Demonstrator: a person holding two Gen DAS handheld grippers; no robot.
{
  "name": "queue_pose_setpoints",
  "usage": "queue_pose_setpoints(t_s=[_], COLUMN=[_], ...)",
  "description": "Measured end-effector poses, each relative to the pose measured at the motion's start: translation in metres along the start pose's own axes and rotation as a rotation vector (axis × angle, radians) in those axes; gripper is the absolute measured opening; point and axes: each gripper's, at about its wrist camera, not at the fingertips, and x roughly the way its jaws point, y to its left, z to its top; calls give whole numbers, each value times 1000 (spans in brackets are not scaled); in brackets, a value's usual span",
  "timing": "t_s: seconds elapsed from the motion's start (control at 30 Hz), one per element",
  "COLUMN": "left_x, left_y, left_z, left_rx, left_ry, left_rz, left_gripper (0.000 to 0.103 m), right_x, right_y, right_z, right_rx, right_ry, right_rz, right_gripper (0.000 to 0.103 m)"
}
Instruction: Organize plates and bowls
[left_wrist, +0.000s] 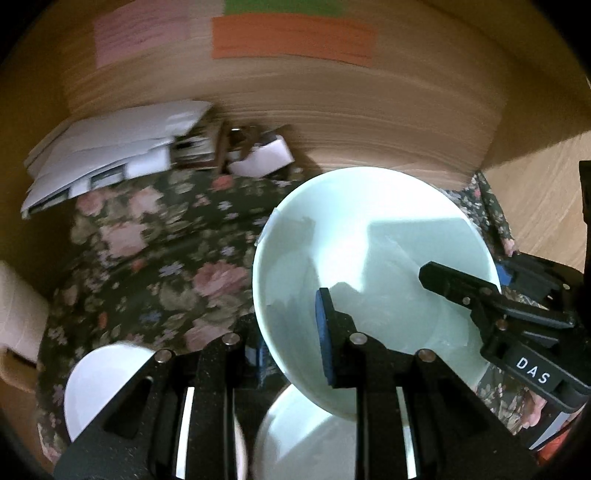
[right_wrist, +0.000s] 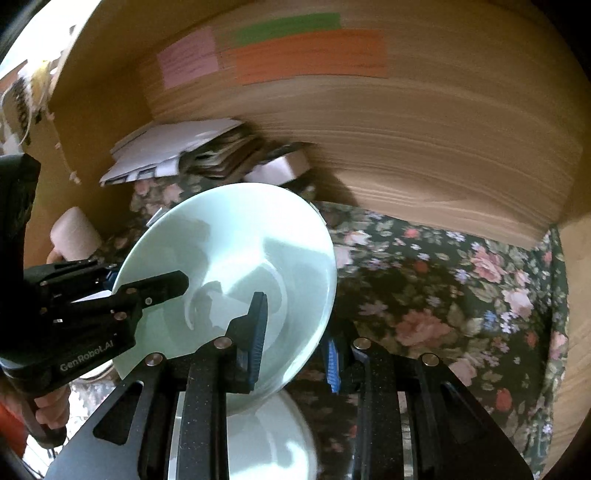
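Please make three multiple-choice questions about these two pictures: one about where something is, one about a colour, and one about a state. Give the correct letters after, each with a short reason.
1. Where are the coloured paper notes?
A. on the wooden back wall
B. inside the bowl
C. on the floral cloth

2. What colour is the bowl that is being held?
A. dark red
B. pale mint green
C. black

3. How is this bowl held?
A. it lies free on the cloth, with no gripper touching it
B. only one gripper touches it
C. the left hand-held gripper and the right hand-held gripper each clamp its rim

Answers:
1. A: the pink, green and orange notes sit high on the wooden wall, above the floral cloth.
2. B: its inner surface looks pale mint green in both views.
3. C: in each wrist view one finger is inside the bowl and one is outside the rim, and the other gripper appears at the opposite edge.
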Motion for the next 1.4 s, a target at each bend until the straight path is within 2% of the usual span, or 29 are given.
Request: queue_pose_setpoints(t_s=[0.33, 0.67, 0.83, 1.4], left_x=[-34, -57, -66, -69], left_y=[59, 99, 113, 144], left_z=[-26, -52, -64, -98], left_rx=[-91, -156, -177, -232], left_ry=[-37, -54, -61, -23], left_rz=[47, 86, 127, 165], left_gripper=[22, 22, 23, 23], right_x=[13, 23, 29, 58], right_y=[53, 97, 117, 151], right_z=[-2, -6, -8, -25], right_rx=[-63, -112, -142, -205], right_ry=[14, 33, 42, 123], right_rz=[78, 154, 182, 236], right_gripper=[25, 25, 25, 25])
